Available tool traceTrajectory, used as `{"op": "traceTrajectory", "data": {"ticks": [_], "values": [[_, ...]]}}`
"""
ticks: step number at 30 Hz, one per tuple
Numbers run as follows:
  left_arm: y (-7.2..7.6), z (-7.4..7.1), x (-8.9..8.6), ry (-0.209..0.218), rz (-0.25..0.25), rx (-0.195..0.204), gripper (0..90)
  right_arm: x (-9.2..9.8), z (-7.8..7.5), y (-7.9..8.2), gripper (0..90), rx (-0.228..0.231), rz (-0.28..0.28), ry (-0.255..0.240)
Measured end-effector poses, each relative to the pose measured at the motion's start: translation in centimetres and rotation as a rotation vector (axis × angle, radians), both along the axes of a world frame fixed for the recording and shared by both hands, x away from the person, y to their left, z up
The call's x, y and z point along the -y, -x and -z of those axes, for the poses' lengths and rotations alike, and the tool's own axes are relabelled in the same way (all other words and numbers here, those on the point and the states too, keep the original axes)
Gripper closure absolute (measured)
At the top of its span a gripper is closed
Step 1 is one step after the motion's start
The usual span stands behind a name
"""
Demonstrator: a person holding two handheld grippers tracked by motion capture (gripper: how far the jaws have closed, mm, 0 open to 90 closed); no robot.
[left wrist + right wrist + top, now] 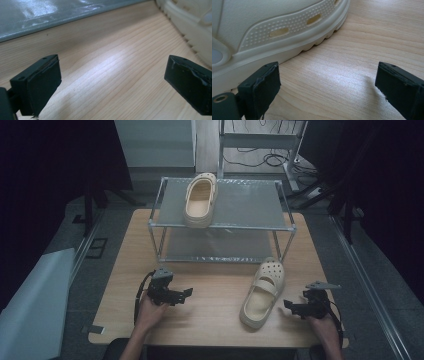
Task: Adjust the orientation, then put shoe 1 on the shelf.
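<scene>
- Left tongs [186,293]: on the bench [210,317], left of centre, jaws pointing right toward the near clog [263,292]. Well apart from it.
- Left gripper view: jaws wide apart, nothing between them, bare wood under the gap. Left tongs [110,75] hang low over the bench [105,82].
- Same view: the near clog's [190,22] ribbed sole edge sits top right, beyond the right jaw, not touching it. Grey lower shelf [50,15] runs along the top left.
- Right tongs [291,306]: at the bench's right side, jaws pointing left, just beside the near clog's heel end. Can't tell contact from the high view.
- Right gripper view: jaws wide apart, holding nothing. Right tongs [327,82] are over bare bench [362,50]; the near clog [274,30] fills the upper left, its sole flat on the wood, side vents showing. Left jaw sits close beside the sole edge; whether it touches is unclear.
- Near clog: cream, upright on its sole, on the bench in front of the metal rack [220,220], right of centre, toe toward the rack, strap across the heel.
- Second clog [201,200]: same cream colour, on the rack's top shelf, left half, toe pointing away, heel at the front edge.
- Rack: two grey shelves, metal frame, at the far half of the bench.
</scene>
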State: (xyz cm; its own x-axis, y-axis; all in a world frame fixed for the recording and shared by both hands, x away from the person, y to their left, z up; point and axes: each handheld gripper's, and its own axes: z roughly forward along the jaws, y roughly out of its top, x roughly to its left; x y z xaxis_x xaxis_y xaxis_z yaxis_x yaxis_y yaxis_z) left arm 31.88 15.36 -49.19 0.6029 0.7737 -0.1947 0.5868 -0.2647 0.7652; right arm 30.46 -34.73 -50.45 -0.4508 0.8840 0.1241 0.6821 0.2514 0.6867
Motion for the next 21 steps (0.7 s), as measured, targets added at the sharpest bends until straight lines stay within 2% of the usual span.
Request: {"op": "traceTrajectory", "data": {"ticks": [2, 9, 21], "values": [[0.2, 0.3, 0.1, -0.019, -0.001, 0.007, 1.0, 0.0, 0.0, 0.0, 5.8, 0.002, -0.004, 0.003], [0.4, 0.7, 0.1, -0.024, -0.010, 0.018, 0.7, -0.4, -0.2, 0.2, 6.8, 0.009, -0.025, 0.004], [0.6, 1.4, 0.4, -0.109, -0.026, 0.027, 0.6, -0.9, -0.7, 1.0, 6.7, 0.010, -0.042, 0.006]]}}
